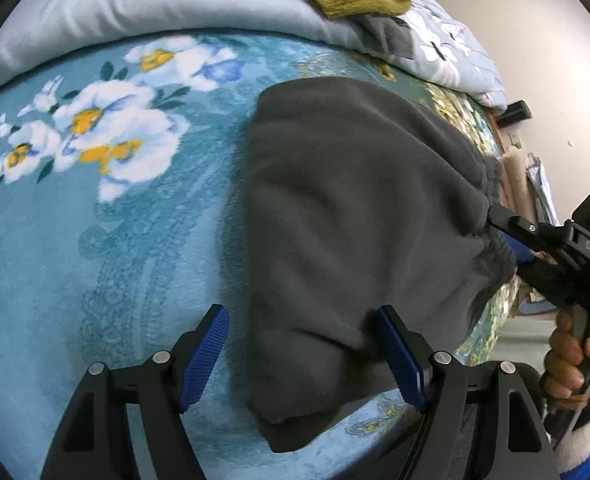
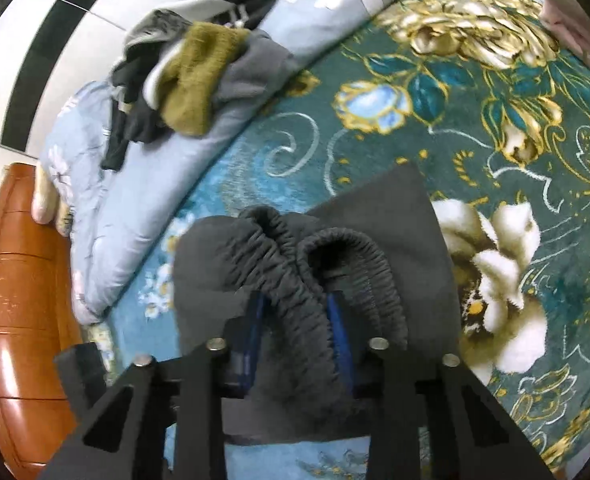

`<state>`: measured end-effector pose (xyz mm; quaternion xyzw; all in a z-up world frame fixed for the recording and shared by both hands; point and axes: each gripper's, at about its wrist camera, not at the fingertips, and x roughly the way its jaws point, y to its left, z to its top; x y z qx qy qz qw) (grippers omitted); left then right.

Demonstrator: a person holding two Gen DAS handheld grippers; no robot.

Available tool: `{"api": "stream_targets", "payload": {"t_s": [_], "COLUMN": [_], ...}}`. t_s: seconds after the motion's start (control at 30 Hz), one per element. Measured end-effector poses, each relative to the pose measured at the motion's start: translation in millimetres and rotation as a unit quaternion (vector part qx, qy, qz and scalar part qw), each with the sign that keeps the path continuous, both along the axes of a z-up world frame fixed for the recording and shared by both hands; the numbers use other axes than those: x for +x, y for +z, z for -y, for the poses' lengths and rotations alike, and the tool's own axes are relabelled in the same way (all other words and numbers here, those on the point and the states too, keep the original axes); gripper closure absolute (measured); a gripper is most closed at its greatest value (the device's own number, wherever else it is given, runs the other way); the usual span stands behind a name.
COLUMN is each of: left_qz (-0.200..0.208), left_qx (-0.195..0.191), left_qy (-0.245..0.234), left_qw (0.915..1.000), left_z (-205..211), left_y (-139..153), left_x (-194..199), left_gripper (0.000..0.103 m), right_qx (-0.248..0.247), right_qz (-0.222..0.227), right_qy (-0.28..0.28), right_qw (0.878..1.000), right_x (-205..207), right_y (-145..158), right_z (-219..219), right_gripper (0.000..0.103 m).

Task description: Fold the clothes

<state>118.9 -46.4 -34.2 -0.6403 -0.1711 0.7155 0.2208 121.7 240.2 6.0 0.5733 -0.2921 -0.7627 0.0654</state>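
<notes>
A dark grey fleece garment (image 1: 351,216) lies folded on the blue flowered blanket (image 1: 95,248). My left gripper (image 1: 303,356) is open, its blue pads on either side of the garment's near corner. My right gripper (image 1: 511,240) shows at the right of the left wrist view, shut on the garment's elastic waistband. In the right wrist view my right gripper (image 2: 295,320) has its blue pads pinching the gathered grey waistband (image 2: 295,272), with the rest of the garment (image 2: 395,216) spread beyond it.
A pale folded quilt (image 1: 175,4) lies along the far side of the bed with a heap of clothes on it, including an olive knit piece (image 2: 199,80). A wooden headboard (image 2: 23,300) stands at the left of the right wrist view.
</notes>
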Motion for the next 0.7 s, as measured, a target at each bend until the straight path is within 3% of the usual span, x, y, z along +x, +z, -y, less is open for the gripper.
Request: {"api": "stream_targets", "payload": {"t_s": [0.13,0.27,0.43,0.47,0.53,0.57,0.7], "left_qz": [-0.019,-0.046,-0.045,-0.040,-0.030,-0.028,-0.016], "left_qx": [0.027,0.008,0.004,0.011,0.026,0.032,0.037], "left_qy": [-0.028,-0.066,-0.072,-0.063,-0.045,-0.033,-0.003], "left_qw": [0.9990,0.9967,0.9964,0.9972,0.9982,0.9985,0.9992], "left_z": [-15,-39,-37,-30,-16,-8,9], "left_y": [13,21,23,23,23,24,19], "left_x": [5,11,10,8,3,0,-4], "left_gripper": [0.024,0.025,0.025,0.025,0.025,0.025,0.024], "right_qx": [-0.037,-0.002,0.012,0.015,0.020,0.023,-0.017], "right_qz": [-0.022,-0.006,0.012,0.016,0.024,0.028,0.015], "right_qy": [-0.005,0.014,0.021,0.023,0.025,0.026,0.046], "right_qw": [0.999,1.000,1.000,1.000,0.999,0.999,0.999], "right_x": [6,6,8,8,7,7,-1], "right_y": [19,18,5,2,-3,-5,-9], "right_z": [-16,-19,-23,-25,-28,-29,-27], "right_gripper": [0.094,0.094,0.092,0.089,0.056,0.050,0.048]}}
